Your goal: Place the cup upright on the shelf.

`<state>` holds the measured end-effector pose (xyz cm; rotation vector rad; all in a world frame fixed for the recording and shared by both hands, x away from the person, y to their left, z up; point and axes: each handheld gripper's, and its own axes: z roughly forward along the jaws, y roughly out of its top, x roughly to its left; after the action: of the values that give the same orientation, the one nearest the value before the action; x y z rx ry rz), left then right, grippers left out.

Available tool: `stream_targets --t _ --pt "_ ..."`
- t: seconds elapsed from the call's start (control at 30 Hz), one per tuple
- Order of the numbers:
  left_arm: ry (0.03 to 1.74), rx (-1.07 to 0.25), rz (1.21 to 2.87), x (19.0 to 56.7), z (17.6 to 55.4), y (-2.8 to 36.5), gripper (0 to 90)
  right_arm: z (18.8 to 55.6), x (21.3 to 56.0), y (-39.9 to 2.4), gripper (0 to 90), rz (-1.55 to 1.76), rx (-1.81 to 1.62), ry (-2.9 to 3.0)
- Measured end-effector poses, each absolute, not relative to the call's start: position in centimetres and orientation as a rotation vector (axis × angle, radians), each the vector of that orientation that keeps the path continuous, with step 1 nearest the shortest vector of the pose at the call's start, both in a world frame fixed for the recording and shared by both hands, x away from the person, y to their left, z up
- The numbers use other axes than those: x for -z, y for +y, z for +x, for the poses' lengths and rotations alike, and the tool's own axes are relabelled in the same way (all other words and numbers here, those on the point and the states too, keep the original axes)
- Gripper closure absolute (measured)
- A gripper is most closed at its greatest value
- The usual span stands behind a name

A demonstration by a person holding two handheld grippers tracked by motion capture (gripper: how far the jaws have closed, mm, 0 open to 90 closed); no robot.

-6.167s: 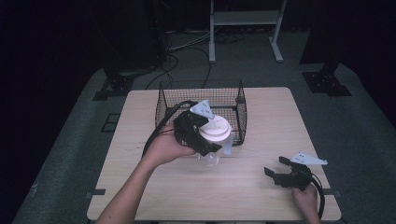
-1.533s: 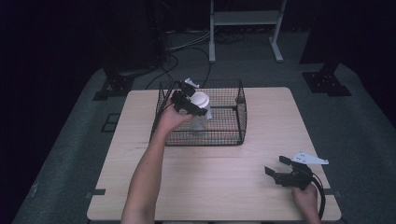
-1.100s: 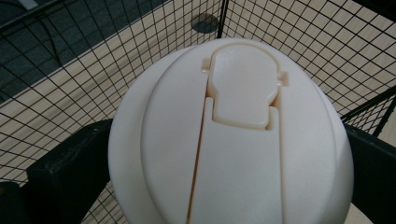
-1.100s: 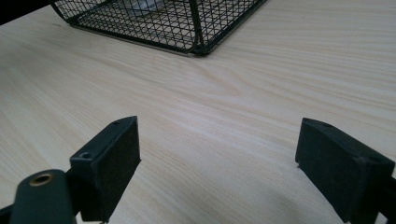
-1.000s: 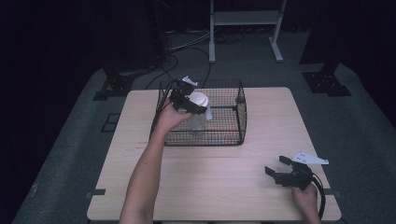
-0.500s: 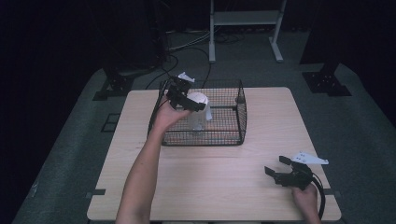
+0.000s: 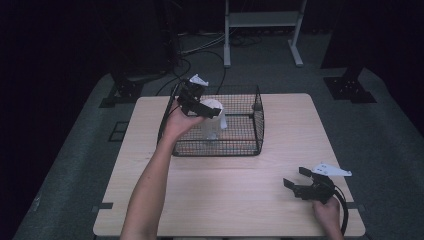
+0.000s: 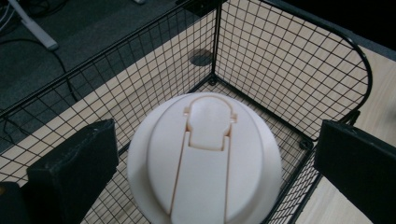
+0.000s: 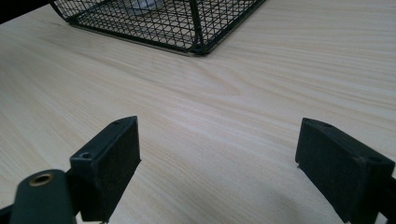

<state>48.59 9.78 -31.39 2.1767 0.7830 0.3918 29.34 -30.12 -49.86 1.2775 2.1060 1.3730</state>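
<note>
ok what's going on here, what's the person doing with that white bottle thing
A person holds a gripper in each hand at a wooden table. The left gripper is over the black wire basket, its jaws spread on either side of a clear bottle with a white flip-top lid that stands inside the basket; the jaws look apart from the lid, so it seems released. The right gripper rests open on the table's near right, holding nothing.

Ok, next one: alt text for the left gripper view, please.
Looking down between two open black jaws of the left gripper at the white flip-top lid of a bottle standing inside a black wire basket. Neither jaw touches the lid. The basket sits on a light wooden table.
</note>
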Motion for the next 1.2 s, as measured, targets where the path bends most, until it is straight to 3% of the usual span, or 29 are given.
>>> stream_targets --t 1.2 --pt "0.638 -0.38 2.12 29.8 40.7 10.7 0.0 29.3 49.9 -29.9 12.9 1.265 -1.347 2.111"
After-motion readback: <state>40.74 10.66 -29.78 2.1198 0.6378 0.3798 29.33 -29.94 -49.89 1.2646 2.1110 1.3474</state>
